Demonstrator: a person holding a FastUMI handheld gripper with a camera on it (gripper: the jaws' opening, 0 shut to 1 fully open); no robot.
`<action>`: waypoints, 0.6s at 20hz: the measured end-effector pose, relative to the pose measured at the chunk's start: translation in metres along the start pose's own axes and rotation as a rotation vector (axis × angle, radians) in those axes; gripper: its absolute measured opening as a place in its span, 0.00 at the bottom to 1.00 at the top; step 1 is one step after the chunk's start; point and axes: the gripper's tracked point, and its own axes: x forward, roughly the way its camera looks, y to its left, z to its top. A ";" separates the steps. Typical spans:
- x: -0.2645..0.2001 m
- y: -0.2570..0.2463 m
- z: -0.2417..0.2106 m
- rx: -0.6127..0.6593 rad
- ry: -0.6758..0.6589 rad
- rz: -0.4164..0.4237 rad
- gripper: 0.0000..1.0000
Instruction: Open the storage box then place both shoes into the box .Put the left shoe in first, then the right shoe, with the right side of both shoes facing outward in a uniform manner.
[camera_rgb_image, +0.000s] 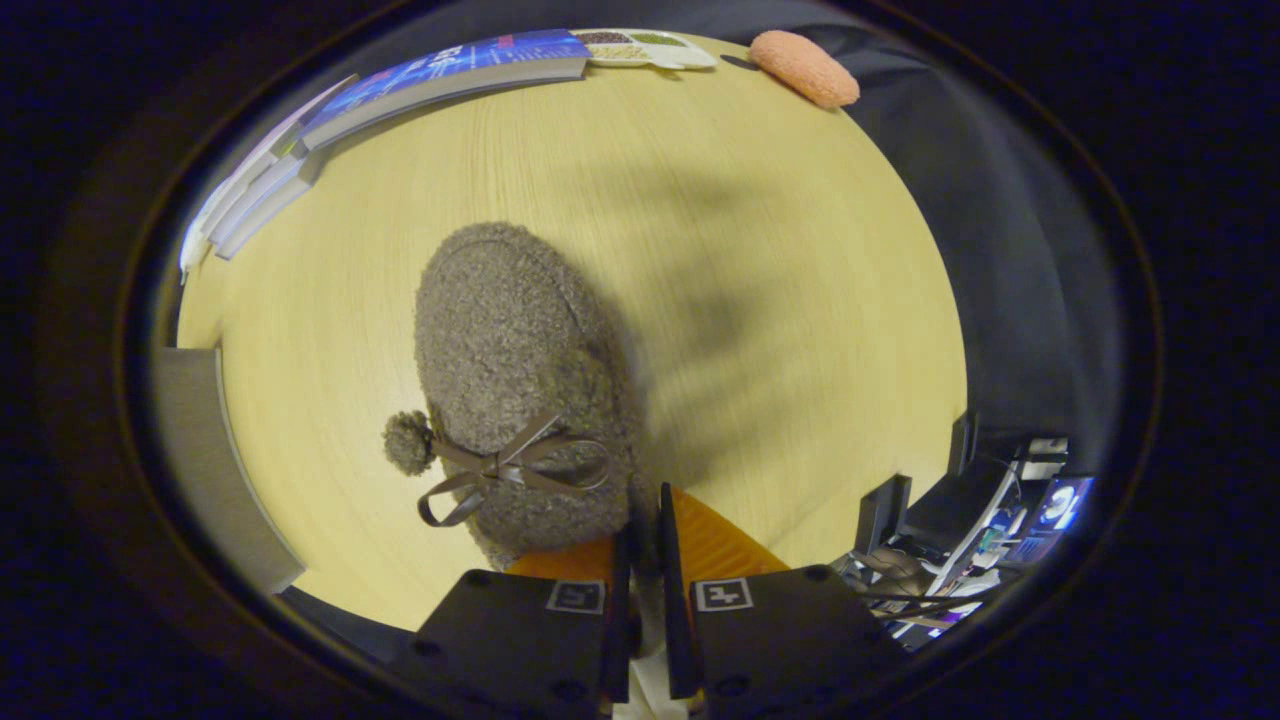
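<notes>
A grey fleecy shoe (500, 330) with a ribbon bow (510, 465) and a pompom (408, 442) hangs just ahead of my fingers, its toe pointing away from me over the wooden table (780, 250). My gripper (645, 540) is shut on the shoe's rear rim, with the fingers nearly together and the fleece pinched between them. The shoe's shadow falls on the table to its right, so it looks lifted off the top. The heel is hidden behind my fingers.
A pale grey panel (200, 460) stands at the table's left side. Flat blue and white boards (440, 80) line the far left edge. A divided dish of grains (645, 48) and an orange fuzzy object (805, 68) lie at the far edge. Cluttered equipment (990, 530) sits off the right side.
</notes>
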 end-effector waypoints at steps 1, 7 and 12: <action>0.000 0.000 -0.001 0.012 0.008 0.004 0.15; -0.001 0.000 -0.001 0.093 0.019 0.008 0.04; -0.007 0.000 -0.002 0.020 -0.009 -0.083 0.04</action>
